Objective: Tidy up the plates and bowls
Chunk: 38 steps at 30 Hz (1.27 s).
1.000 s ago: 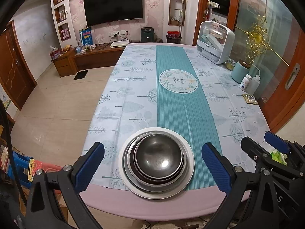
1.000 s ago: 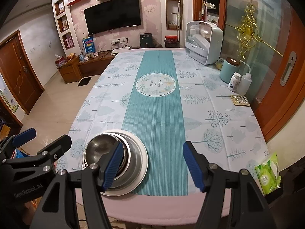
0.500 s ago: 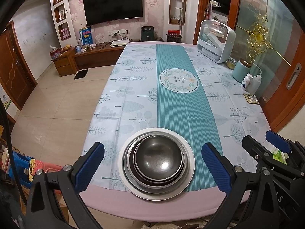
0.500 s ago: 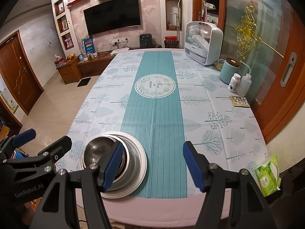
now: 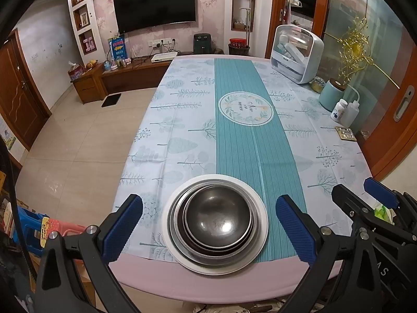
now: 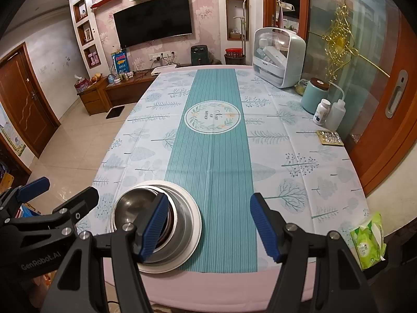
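Note:
A stack of dishes sits at the table's near edge: a white plate (image 5: 261, 237) at the bottom, metal plates on it, and a steel bowl (image 5: 218, 215) on top. In the right wrist view the plate (image 6: 191, 224) and bowl (image 6: 131, 207) lie at lower left. My left gripper (image 5: 208, 225) is open and empty, its blue pads (image 5: 122, 226) standing either side of the stack, above it. My right gripper (image 6: 208, 225) is open and empty, to the right of the stack; its left pad (image 6: 153, 224) hides part of the bowl.
The table (image 5: 166, 276) has a tree-print cloth with a teal runner (image 5: 242, 135). At the far right stand a white dish cabinet (image 5: 295, 52), a teal canister (image 5: 332, 96), bottles (image 6: 328, 112) and a small tray (image 6: 329, 137). A green wipes pack (image 6: 368, 240) lies at the near right corner.
Both grippers have drawn back slightly toward me; the stack has not moved and both stay open.

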### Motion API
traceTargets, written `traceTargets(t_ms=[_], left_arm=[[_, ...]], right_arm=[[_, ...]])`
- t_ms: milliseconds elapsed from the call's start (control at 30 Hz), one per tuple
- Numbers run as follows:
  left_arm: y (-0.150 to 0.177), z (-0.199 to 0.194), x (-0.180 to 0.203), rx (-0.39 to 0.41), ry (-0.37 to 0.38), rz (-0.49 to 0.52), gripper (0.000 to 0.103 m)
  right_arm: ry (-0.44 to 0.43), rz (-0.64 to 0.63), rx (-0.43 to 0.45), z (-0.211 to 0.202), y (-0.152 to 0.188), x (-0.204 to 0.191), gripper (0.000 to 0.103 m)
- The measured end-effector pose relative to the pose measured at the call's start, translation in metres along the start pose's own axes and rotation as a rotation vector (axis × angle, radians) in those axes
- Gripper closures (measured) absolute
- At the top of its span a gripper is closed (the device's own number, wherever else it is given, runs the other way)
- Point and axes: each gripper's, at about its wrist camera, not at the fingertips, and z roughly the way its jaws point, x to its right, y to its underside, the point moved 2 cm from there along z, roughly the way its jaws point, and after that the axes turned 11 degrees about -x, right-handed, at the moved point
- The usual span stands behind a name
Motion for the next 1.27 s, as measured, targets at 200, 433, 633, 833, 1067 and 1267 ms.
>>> traceTargets(t_ms=[200, 433, 633, 833, 1067, 1267], left_arm=[[-0.0002, 0.0043, -0.0019, -0.004, -0.001, -0.003, 0.001], [0.0005, 0.0057, -0.0029, -0.006, -0.004, -0.002, 0.001], [0.0027, 0.0080, -0.0039, -0.011, -0.007, -0.003, 0.001], [0.0030, 0.0075, -0.0036, -0.012, -0.006, -0.003, 0.001], [0.0060, 0.0090, -0.0050, -0.020, -0.008, -0.003, 0.001], [0.0053, 0.0097, -0.0056, -0.025, -0.006, 0.000, 0.002]], right_arm=[[0.000, -0.001, -0.001, 0.0000, 0.0001, 0.0001, 0.037], [0.000, 0.000, -0.001, 0.0001, 0.0005, -0.0001, 0.037], [-0.001, 0.000, -0.001, 0.0010, 0.0005, -0.0005, 0.037], [-0.001, 0.000, -0.002, 0.0010, 0.0006, -0.0002, 0.037], [-0.002, 0.000, -0.006, 0.0030, 0.0012, -0.0026, 0.037], [-0.003, 0.001, -0.008, 0.0054, 0.0032, -0.0062, 0.037]])
